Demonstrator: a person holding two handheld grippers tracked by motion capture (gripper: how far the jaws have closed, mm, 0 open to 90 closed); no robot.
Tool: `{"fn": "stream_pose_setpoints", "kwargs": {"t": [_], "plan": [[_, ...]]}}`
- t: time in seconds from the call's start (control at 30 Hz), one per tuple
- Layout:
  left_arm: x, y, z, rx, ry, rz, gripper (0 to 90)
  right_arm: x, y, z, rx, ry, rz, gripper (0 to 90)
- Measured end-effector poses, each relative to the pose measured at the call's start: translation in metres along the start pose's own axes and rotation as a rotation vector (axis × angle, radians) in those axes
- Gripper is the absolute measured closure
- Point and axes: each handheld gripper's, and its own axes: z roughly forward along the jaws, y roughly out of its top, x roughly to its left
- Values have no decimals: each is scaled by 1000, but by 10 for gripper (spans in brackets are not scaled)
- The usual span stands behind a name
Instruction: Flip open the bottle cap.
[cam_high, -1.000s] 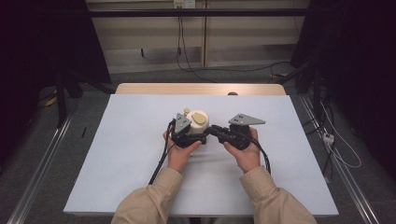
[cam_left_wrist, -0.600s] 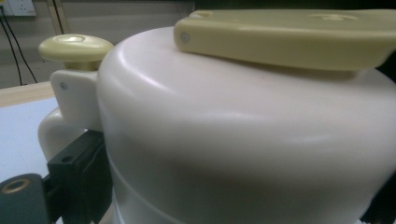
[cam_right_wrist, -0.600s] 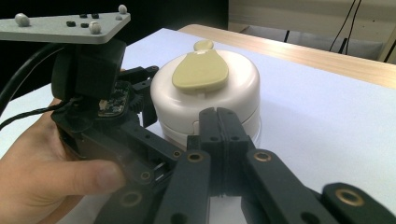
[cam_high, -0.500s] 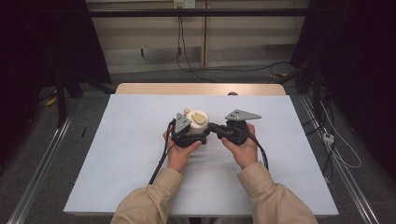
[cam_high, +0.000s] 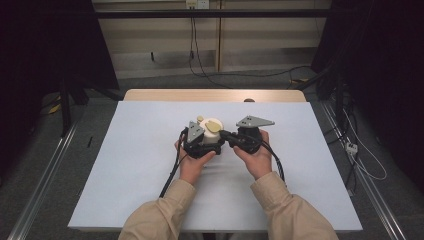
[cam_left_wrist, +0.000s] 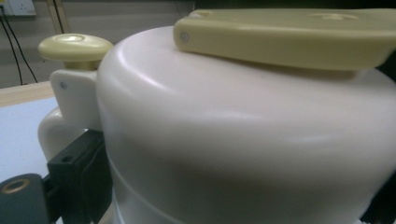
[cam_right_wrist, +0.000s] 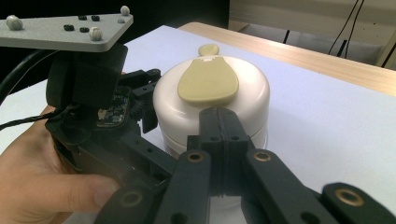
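A white round container (cam_high: 212, 127) with a pale yellow flap and knob on its top stands mid-table. My left gripper (cam_high: 206, 136) is shut on the container, with its black fingers (cam_left_wrist: 79, 177) against the white wall (cam_left_wrist: 224, 154). From the right, my right gripper (cam_high: 226, 134) points at the container. Its jaws are shut together with nothing between them, and the tips (cam_right_wrist: 219, 122) rest against the container's side (cam_right_wrist: 252, 100), just below the yellow flap (cam_right_wrist: 208, 81). The left gripper's body (cam_right_wrist: 93, 107) and the hand holding it are close beside.
A white sheet (cam_high: 125, 165) covers the table, with a bare wooden strip (cam_high: 215, 95) along the far edge. A small dark object (cam_high: 248, 100) sits on that strip. Cables trail from both grippers toward the person, and more cables lie on the floor behind.
My right gripper has moved a little to the left, bringing its shut tips up to the container. The left gripper and the container have stayed in place.
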Motion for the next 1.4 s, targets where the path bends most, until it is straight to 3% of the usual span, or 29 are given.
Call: {"fn": "stream_pose_setpoints", "kwargs": {"t": [1.4], "plan": [[-1, 0, -1, 13, 8, 9, 61, 6, 19, 1, -24, -6, -20, 900]]}}
